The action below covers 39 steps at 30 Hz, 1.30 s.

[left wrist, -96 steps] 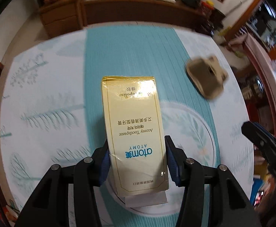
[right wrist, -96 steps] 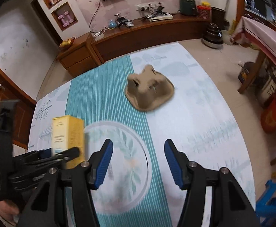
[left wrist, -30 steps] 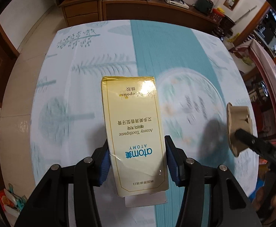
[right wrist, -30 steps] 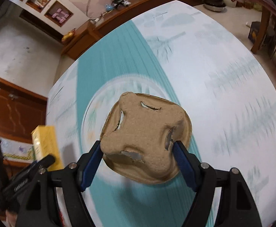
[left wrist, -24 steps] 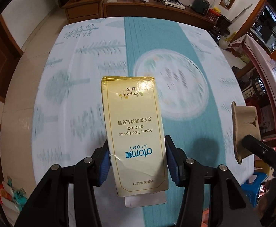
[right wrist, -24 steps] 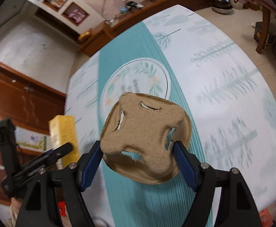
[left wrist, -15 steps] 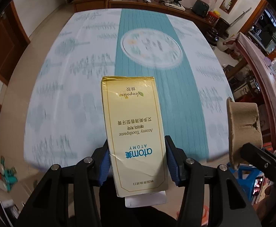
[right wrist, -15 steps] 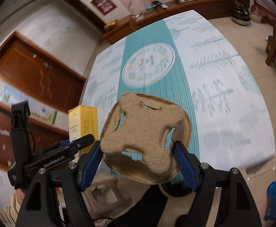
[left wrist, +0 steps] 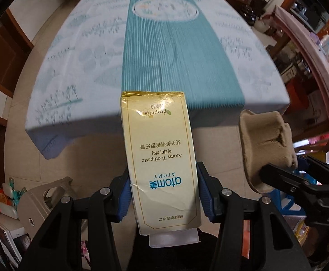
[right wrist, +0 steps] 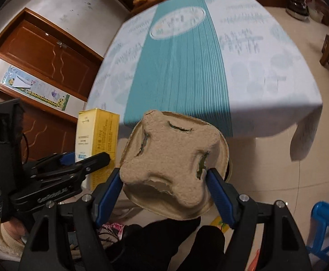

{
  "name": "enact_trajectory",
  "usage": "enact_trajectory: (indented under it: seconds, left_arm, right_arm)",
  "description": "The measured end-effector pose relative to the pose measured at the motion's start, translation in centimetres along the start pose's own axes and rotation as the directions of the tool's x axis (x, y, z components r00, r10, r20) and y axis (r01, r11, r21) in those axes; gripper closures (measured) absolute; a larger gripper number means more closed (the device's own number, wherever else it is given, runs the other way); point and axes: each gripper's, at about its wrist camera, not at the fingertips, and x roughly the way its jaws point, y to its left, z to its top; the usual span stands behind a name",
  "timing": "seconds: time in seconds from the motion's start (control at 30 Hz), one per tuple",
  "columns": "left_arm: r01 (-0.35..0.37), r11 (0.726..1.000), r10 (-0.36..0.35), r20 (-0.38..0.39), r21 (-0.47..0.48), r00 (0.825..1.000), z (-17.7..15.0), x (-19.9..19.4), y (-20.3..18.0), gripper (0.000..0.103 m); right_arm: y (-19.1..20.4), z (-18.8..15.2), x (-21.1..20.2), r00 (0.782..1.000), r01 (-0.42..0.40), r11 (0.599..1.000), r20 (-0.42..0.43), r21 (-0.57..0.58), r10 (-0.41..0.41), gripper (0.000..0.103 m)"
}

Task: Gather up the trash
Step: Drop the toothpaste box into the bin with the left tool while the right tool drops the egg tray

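The left gripper (left wrist: 163,194) is clamped on a gold toothpaste box (left wrist: 160,155), its blue pads pressing the two long sides near the lower end, so the box stands out ahead of the fingers and cannot swing. To its right, the right gripper (right wrist: 164,189) is clamped on a brown pulp cup tray (right wrist: 175,167), pads squeezing opposite humps where the moulded shape gives purchase. Both pieces hang over bare floor, with the table (left wrist: 78,72) ahead of and beyond the tools, which suggests a carry toward a bin not in view. The box is glossy, creased near one edge, with a white flap showing at its near end. The tray is rough, torn at several slits.
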Motion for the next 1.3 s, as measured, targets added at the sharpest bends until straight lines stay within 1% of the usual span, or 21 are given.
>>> enact_trajectory:
  seconds: [0.1, 0.17, 0.3, 0.43, 0.53, 0.57, 0.6, 0.67, 0.73, 0.8, 0.97, 1.17, 1.3]
  left_arm:
    - [0.017, 1.0, -0.018, -0.048, -0.008, 0.999, -1.1, 3.5, 0.5, 0.053]
    - [0.03, 0.999, -0.031, -0.079, -0.012, 0.996, -1.9, 6.7, 1.0, 0.053]
    - [0.042, 0.999, -0.042, -0.094, -0.004, 0.995, -2.9, 13.4, 1.6, 0.053]
    - [0.016, 1.0, -0.017, -0.088, -0.014, 0.996, -2.7, 19.1, 2.5, 0.052]
    - [0.032, 0.998, -0.038, -0.097, -0.056, 0.995, -2.0, 22.9, 3.8, 0.043]
    - [0.037, 0.997, -0.043, -0.091, -0.071, 0.995, -1.8, 23.7, 4.3, 0.03]
    - [0.039, 0.996, -0.046, -0.084, -0.081, 0.995, -1.6, 24.1, 4.6, 0.018]
    - [0.043, 0.995, -0.049, -0.06, -0.089, 0.997, -1.2, 24.9, 5.2, 0.012]
    - [0.034, 0.997, -0.037, -0.05, -0.074, 0.998, -1.1, 25.4, 5.5, 0.011]
    - [0.017, 0.999, -0.019, -0.05, -0.052, 0.999, -1.3, 25.7, 5.6, 0.011]
    - [0.003, 1.0, -0.004, -0.051, -0.02, 0.999, -2.0, 24.9, 5.7, 0.011]
    - [0.011, 1.0, -0.012, -0.038, -0.021, 0.999, -1.9, 22.5, 5.4, 0.011]
    - [0.009, 1.0, -0.01, -0.036, -0.018, 0.999, -1.8, 22.0, 5.8, 0.011]
  right_arm:
    - [-1.1, -1.4, 3.1, 0.999, 0.025, 0.999, -0.039, 0.036, -0.023, 0.027]
    - [-2.0, -2.2, 5.6, 0.997, 0.045, 0.998, -0.068, 0.05, -0.041, 0.027]
    - [-4.4, -3.5, 12.0, 0.99, 0.084, 0.993, -0.122, 0.079, -0.074, 0.027]
    - [-7.4, -4.0, 19.1, 0.984, 0.103, 0.988, -0.156, 0.115, -0.084, 0.027]
    - [-9.9, -4.0, 23.4, 0.984, 0.103, 0.98, -0.159, 0.171, -0.075, 0.026]
    - [-10.5, -4.0, 24.3, 0.984, 0.107, 0.977, -0.158, 0.183, -0.078, 0.026]
    - [-11.2, -4.0, 25.4, 0.984, 0.109, 0.975, -0.157, 0.193, -0.079, 0.026]
    - [-12.3, -3.9, 27.4, 0.982, 0.123, 0.973, -0.164, 0.198, -0.091, 0.025]
    - [-12.8, -3.9, 28.7, 0.981, 0.135, 0.972, -0.165, 0.194, -0.104, 0.022]
    - [-12.7, -3.7, 29.4, 0.979, 0.16, 0.971, -0.152, 0.177, -0.134, 0.021]
    - [-11.2, -3.4, 29.1, 0.968, 0.23, 0.966, -0.131, 0.12, -0.215, 0.021]
    - [-8.7, -3.5, 27.1, 0.966, 0.238, 0.969, -0.123, 0.062, -0.229, 0.021]
    - [-8.1, -3.7, 26.1, 0.966, 0.238, 0.97, -0.121, 0.049, -0.231, 0.021]
